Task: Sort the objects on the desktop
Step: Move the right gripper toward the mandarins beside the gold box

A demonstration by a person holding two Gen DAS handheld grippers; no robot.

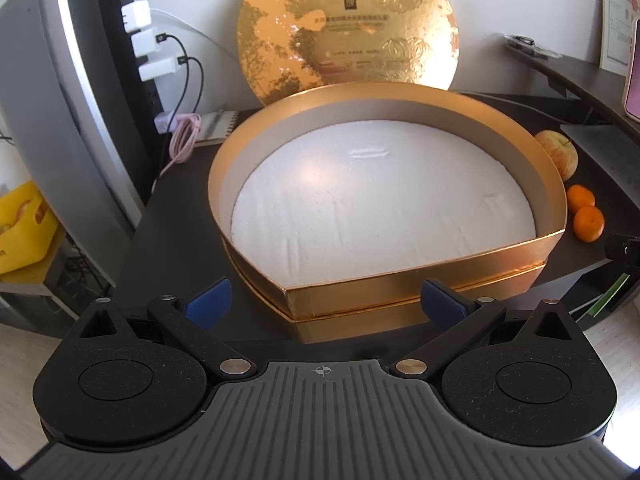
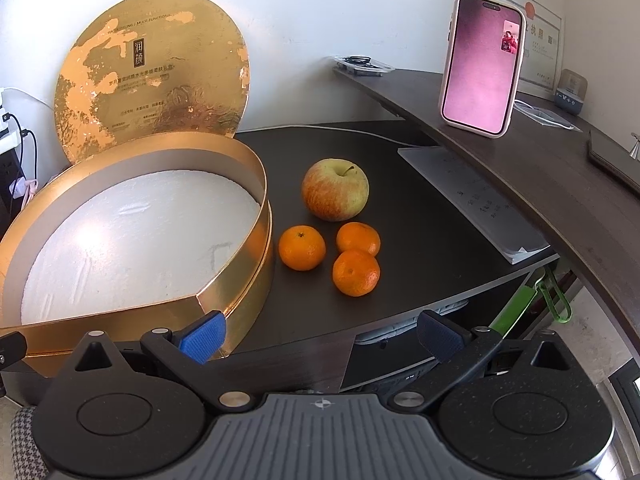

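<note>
A round gold box [image 1: 416,292] [image 2: 240,280] with a white foam floor stands on the dark desk, nothing inside it. Its gold lid [image 1: 348,28] [image 2: 152,72] leans upright against the wall behind. Right of the box lie an apple [image 2: 335,189] [image 1: 558,154] and three tangerines [image 2: 302,248] [image 2: 358,239] [image 2: 355,273]; the left wrist view shows only two tangerines [image 1: 581,197] [image 1: 588,223]. My left gripper [image 1: 326,304] is open in front of the box's near wall. My right gripper [image 2: 322,338] is open at the desk's front edge, short of the fruit, with nothing between its fingers.
A phone [image 2: 482,65] with a lit pink screen stands on a raised curved shelf [image 2: 540,168] at right. White papers [image 2: 476,200] lie under the shelf. A power strip with chargers [image 1: 146,46] and a pink cable [image 1: 182,140] sit at the left.
</note>
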